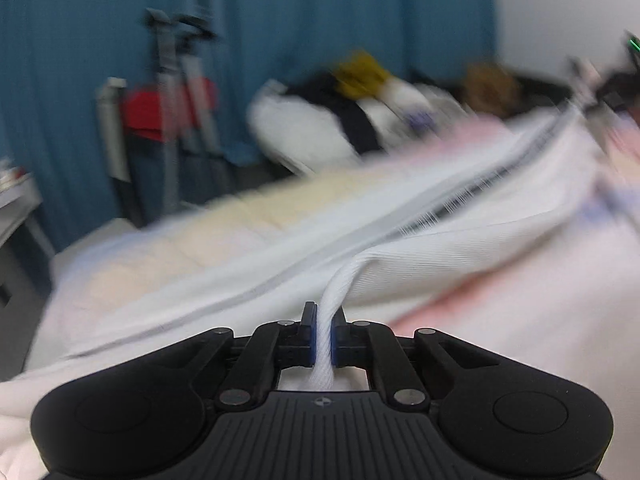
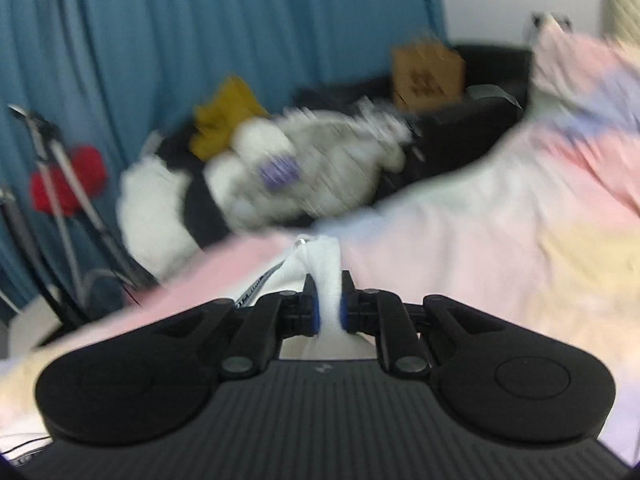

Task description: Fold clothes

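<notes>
No legible writing anywhere: dark print on the brown bag (image 2: 428, 70) at the back too blurred to read, likewise a dark strip of marks along the zip (image 1: 472, 188).

Left gripper (image 1: 324, 334) clamped on a bunched fold of the white garment (image 1: 460, 248), blue pads pressed to the cloth on both sides. From there, stretched away to the upper right toward the other gripper, seen small and smeared at the frame edge. Zip running along the taut top edge.

Right gripper (image 2: 329, 306) pinched tight on another white corner of the garment (image 2: 320, 258), a small metal zip pull just beyond the tips.

Beneath, a pastel bedspread (image 2: 500, 208) in pink, yellow and blue. Behind, a heap of clothes (image 2: 304, 168), white, black and mustard, against a blue curtain (image 2: 220, 20). Tripod legs (image 1: 176, 120) and something red at left, shape unclear. Heavy motion blur throughout.
</notes>
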`<state>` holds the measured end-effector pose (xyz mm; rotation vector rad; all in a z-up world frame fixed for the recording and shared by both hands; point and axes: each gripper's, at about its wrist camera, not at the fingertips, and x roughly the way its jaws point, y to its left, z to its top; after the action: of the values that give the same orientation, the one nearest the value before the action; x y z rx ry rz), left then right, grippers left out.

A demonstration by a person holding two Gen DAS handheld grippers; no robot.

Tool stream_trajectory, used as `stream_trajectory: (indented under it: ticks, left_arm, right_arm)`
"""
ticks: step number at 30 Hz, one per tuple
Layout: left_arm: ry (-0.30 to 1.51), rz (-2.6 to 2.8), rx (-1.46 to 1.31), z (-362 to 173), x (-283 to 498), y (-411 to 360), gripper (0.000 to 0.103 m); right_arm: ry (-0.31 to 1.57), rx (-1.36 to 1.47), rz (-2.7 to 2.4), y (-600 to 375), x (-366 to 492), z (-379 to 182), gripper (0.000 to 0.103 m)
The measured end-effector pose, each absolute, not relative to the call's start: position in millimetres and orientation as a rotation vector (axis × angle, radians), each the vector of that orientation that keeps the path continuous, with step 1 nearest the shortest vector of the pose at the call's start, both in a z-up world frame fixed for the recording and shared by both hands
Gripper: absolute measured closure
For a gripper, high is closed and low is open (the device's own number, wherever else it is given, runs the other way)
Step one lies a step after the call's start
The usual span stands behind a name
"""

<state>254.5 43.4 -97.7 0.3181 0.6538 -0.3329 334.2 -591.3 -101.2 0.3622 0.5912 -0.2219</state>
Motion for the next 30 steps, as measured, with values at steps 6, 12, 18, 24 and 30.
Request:
stream_trajectory:
  ticks: [6,12,18,24,30]
  left_arm:
    - [0.683,-0.371,0.336,-110,251,43,0.096]
    - [0.652,-0.393,0.169,-94,258,62,0.096]
    - [0.685,-0.444,0.211,-101,253,38,0.095]
    - [0.717,-0.430,0.204,-117,243,33,0.091]
    - [0.683,-0.414,0.110,-103,229,39,0.060]
  right_arm:
    - [0.621,0.441,-0.255,-611,308,-151,0.091]
    - [0.509,0.384,-0.277,-613,288,-119,0.091]
    - [0.612,0.435,-0.379,-655,267,-163,0.090]
    - [0.657,0.489,-0.374,-663,249,-197,0.077]
    - [0.617,0.416,-0.398,-626,218,-160,0.047]
